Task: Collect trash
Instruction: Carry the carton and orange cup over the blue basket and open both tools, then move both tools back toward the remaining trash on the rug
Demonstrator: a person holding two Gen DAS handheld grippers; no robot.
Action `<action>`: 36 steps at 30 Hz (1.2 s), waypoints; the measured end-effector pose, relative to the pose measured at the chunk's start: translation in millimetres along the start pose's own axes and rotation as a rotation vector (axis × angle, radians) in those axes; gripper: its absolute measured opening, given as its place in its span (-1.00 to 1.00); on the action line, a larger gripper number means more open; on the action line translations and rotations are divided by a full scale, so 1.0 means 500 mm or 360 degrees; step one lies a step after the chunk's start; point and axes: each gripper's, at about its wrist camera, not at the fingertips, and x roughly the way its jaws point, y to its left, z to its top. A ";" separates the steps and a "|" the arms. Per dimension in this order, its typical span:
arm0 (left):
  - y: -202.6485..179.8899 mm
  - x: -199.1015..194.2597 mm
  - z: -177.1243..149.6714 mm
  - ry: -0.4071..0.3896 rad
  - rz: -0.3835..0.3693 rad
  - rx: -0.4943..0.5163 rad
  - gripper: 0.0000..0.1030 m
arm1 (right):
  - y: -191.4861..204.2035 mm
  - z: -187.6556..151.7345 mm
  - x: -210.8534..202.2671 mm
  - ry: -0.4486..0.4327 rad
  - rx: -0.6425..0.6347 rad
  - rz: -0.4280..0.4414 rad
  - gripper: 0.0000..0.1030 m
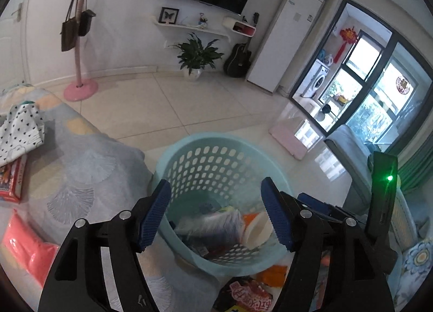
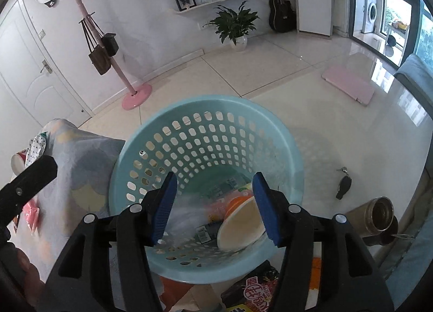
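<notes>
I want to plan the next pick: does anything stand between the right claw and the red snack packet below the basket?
Nothing visible does. The right claw hangs open over the blue basket, and the red snack packet lies uncovered beside the basket's near rim, below the claw. The claw's own arms hide the packet's edges.

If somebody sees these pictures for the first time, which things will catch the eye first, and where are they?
The pale blue perforated basket on the tiled floor fills the middle of both views, with an orange-and-white cup and wrappers lying inside it. Both grippers, left and right, hang open and empty over it. A red-and-black snack packet lies on the near side of the basket.
</notes>
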 end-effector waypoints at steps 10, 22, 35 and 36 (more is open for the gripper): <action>0.019 -0.083 0.017 -0.0129 0.0017 0.0006 0.31 | 0.030 -0.002 -0.033 -0.0048 -0.0038 0.0049 0.06; 0.089 -0.250 0.029 -0.0385 0.0138 -0.0075 0.31 | 0.165 -0.013 -0.091 -0.0140 -0.0192 0.0271 0.06; 0.309 -0.398 0.020 -0.0526 0.0374 -0.0427 0.32 | 0.422 -0.081 -0.119 -0.0164 -0.0639 0.0605 0.19; 0.333 -0.400 0.023 -0.0512 0.0378 -0.0478 0.42 | 0.437 -0.089 -0.114 -0.0152 -0.0658 0.0623 0.19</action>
